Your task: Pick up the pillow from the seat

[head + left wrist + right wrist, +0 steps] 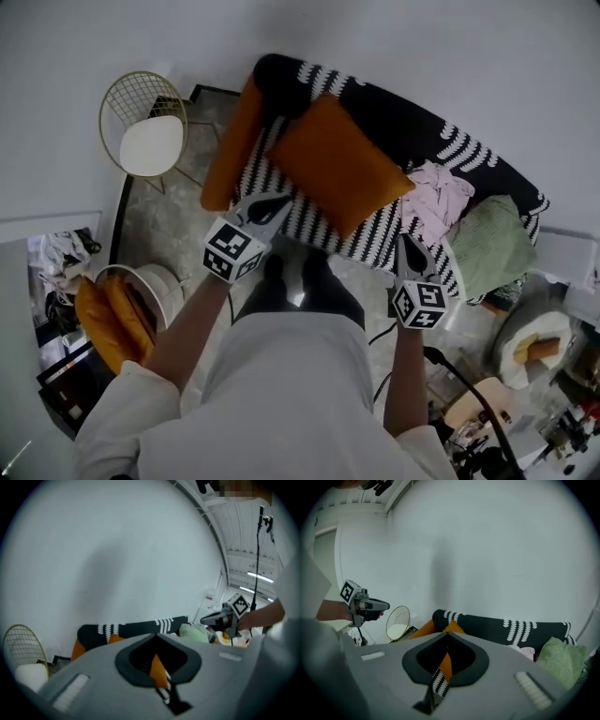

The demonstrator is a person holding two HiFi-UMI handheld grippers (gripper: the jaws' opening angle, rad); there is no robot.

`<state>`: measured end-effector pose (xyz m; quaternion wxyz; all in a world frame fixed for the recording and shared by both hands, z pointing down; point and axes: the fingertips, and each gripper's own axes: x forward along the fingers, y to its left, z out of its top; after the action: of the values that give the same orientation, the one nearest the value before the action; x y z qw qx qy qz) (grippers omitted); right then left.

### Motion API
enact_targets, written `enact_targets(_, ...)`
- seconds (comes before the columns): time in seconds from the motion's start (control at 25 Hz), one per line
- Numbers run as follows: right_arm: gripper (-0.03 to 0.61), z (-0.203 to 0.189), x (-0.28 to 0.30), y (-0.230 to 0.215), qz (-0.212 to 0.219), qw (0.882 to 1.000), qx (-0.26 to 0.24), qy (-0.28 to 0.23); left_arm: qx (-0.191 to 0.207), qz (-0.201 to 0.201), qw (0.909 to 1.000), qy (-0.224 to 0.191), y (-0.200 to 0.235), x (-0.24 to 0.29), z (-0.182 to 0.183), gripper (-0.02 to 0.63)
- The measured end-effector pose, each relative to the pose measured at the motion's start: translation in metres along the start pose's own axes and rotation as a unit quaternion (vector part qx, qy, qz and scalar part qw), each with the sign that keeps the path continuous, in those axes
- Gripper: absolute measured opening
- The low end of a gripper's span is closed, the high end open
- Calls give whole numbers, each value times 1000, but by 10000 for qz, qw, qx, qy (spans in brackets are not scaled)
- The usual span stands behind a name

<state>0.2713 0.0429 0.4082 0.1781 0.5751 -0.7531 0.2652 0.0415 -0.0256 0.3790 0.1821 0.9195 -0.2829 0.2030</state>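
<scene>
A large orange pillow [333,164] lies tilted on the seat of a black-and-white patterned sofa [394,117]. Both grippers hover at the seat's front edge, apart from the pillow. My left gripper [279,201] is off the pillow's near-left side, its jaws shut and empty. My right gripper [410,246] is off the near-right corner, also shut with nothing in it. In the left gripper view the pillow [158,667] shows only through the slit of the gripper [156,635]. The right gripper view has the pillow [453,627] just beyond the gripper [446,634].
A second orange cushion [232,145] leans on the sofa's left arm. A pink cloth [439,197] and a green cushion [492,246] fill the seat's right end. A gold wire chair [150,127] stands at the left, a basket of orange cushions [108,319] nearer. Clutter crowds the lower right.
</scene>
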Motion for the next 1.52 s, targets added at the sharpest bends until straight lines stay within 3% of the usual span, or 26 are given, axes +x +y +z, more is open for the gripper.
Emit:
enact_targets(0.72,12,-32,120,-78,576,9961,-114,664,-464,410,9976,295,56,108,-46,0)
enact_targets(1.16,34,-47,186,-86,979,9896,-377,988,-1039,577,9921,390,80,154,-93,2)
enact_targets(1.52,46,-67,230,-77,972,9853,-616,1265,-1306,493,9890,482,109,169,-136,2)
